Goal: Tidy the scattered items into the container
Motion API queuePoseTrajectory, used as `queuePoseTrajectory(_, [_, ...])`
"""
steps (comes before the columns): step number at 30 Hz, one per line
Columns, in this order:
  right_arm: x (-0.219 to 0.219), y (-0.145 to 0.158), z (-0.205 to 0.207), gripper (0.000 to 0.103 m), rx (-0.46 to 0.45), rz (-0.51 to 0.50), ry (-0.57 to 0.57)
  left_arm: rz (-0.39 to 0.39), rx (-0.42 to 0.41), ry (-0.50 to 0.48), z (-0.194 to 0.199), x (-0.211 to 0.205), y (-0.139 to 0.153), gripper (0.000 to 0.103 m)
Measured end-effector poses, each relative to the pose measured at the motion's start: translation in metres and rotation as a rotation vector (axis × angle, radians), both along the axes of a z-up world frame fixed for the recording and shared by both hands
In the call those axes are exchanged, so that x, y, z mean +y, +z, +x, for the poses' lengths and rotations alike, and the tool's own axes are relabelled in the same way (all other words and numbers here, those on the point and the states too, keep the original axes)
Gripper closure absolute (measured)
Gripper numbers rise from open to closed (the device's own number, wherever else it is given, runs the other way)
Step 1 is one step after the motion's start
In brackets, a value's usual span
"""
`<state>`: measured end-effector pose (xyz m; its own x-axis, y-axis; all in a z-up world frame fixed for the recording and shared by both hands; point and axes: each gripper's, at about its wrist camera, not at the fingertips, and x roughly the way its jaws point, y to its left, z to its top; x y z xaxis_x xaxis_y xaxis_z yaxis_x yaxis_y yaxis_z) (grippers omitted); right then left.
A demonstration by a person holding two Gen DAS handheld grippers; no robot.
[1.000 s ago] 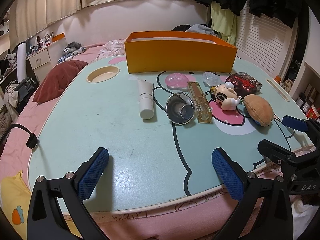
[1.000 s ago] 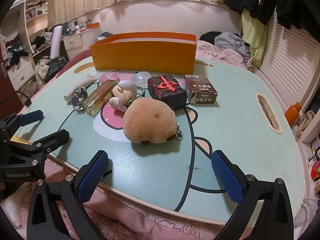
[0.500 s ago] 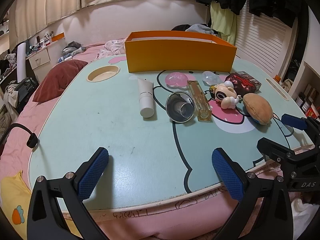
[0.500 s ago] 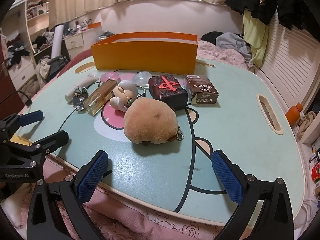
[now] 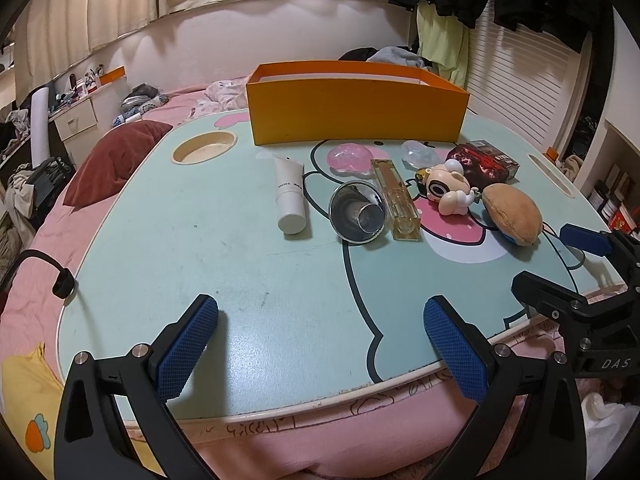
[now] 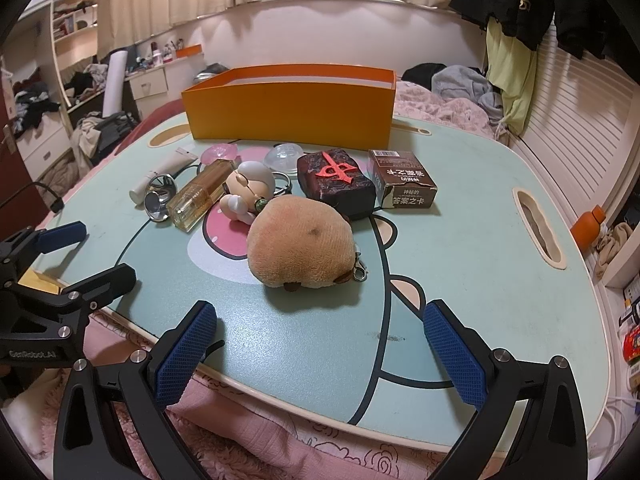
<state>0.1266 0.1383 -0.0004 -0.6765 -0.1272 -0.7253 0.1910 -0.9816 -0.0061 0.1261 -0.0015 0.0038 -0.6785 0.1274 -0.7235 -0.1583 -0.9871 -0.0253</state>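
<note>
Your left gripper [image 5: 320, 340] and right gripper [image 6: 320, 340]: both spread wide, nothing held, hovering at near table [image 5: 160, 240] edge. Plush toy [image 6: 300, 252] nearest right gripper; remaining clutter (tube, bottle, figurine) sits before orange box [image 6: 292, 112], outside it.

Box [image 5: 356, 114] stands at the table's [image 5: 208, 264] far edge, ahead of both grippers. Tube [image 5: 290, 196], funnel [image 5: 357, 213] and bottle [image 5: 396, 200] lie ahead of the left gripper [image 5: 320, 336]. Plush [image 6: 302, 242] lies just ahead of the right gripper [image 6: 320, 336], figurine [image 6: 246, 192] behind-left, block [image 6: 336, 182] and carton [image 6: 402, 186] behind it.
</note>
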Motion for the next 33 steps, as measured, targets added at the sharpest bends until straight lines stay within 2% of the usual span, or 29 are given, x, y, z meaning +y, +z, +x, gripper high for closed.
queuePoseTrajectory(13, [0.001,0.0,0.0,0.0,0.002,0.0,0.0,-0.006,0.004,-0.012,0.0,0.0,0.002,0.008])
queuePoseTrajectory(16, [0.001,0.0,0.001,0.0,0.003,-0.001,0.002,0.011,0.003,-0.017,-0.001,-0.004,0.004,0.016])
queuePoseTrajectory(22, [0.001,0.0,0.001,0.0,0.004,-0.001,0.0,0.04,0.027,-0.019,-0.003,-0.012,0.012,0.017])
queuePoseTrajectory(24, [0.001,0.0,0.001,0.0,0.005,-0.003,0.001,0.046,0.038,-0.026,-0.004,-0.013,0.015,0.029])
queuePoseTrajectory(28, [0.001,0.0,0.002,0.0,0.008,-0.007,0.004,0.059,0.044,-0.028,-0.011,-0.017,0.018,0.032])
queuePoseTrajectory(29, [0.001,0.001,0.002,0.0,0.011,-0.01,0.011,0.057,0.045,-0.023,-0.012,-0.017,0.018,0.035])
queuePoseTrajectory(30, [0.001,0.002,0.003,0.0,0.014,-0.017,0.02,0.051,0.048,-0.019,-0.013,-0.018,0.018,0.043])
queuePoseTrajectory(31, [0.0,0.003,0.004,0.001,0.017,-0.024,0.028,0.044,0.048,-0.018,-0.014,-0.018,0.018,0.047])
queuePoseTrajectory(33, [-0.002,0.004,0.005,0.005,0.021,-0.031,0.036,0.037,0.05,-0.018,-0.015,-0.018,0.018,0.05])
